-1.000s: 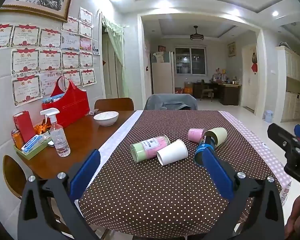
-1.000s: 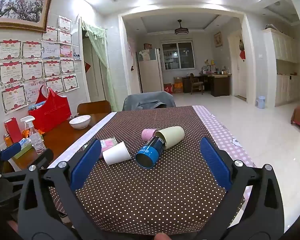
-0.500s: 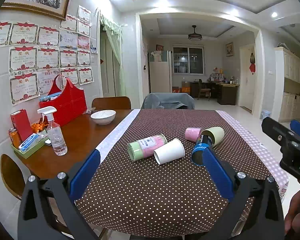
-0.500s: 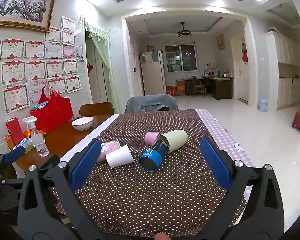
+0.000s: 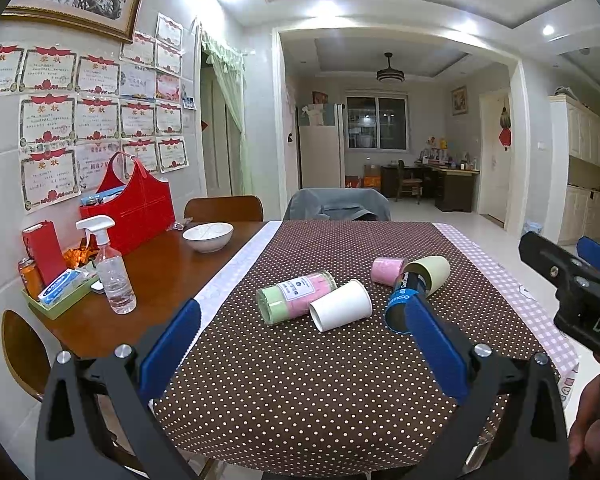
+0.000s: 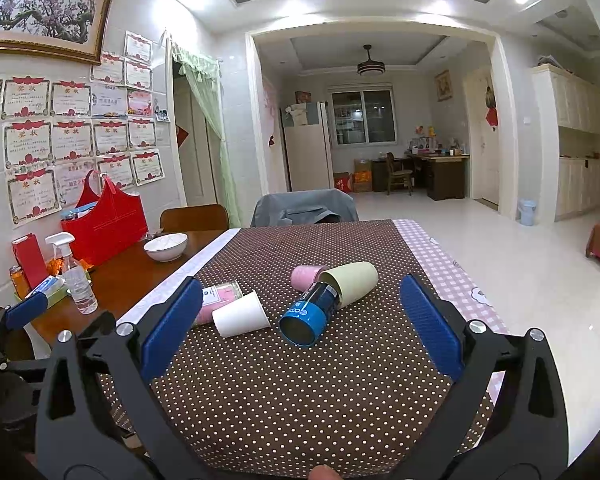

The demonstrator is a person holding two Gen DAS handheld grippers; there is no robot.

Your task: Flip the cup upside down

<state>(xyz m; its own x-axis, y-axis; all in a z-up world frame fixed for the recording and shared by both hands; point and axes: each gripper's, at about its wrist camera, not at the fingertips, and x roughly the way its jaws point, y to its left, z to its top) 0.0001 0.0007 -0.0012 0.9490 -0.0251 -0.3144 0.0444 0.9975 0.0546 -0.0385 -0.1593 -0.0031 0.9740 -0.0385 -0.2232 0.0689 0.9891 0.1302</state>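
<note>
Brown polka-dot cloth (image 5: 300, 380) is covering most of a wooden dining table (image 5: 160, 264), and everything on it is lying or standing well ahead of the two grippers. Going from the left, a green tray (image 5: 62, 300) is holding a blue-and-white packet and orange cans, a spray bottle (image 5: 110, 276) is standing just beside it, a red bag (image 5: 134, 216) is showing items poking from its top, and a white bowl (image 5: 208, 236) is sitting near the cloth's edge; its contents cannot be made out. On the cloth, five cups are lying on their sides in a cluster: a green-and-pink labelled cup (image 5: 296, 296), a white paper cup (image 5: 342, 310) touching it with its open mouth facing the camera, a pink cup (image 5: 387, 270), a blue cup (image 6: 308, 314) showing a dark, empty interior, and a pale green cup (image 6: 354, 280) behind it. Left gripper (image 5: 300, 340) is hanging wide apart, grasping nothing; right gripper (image 6: 300, 328) is likewise spread wide and unloaded.
</note>
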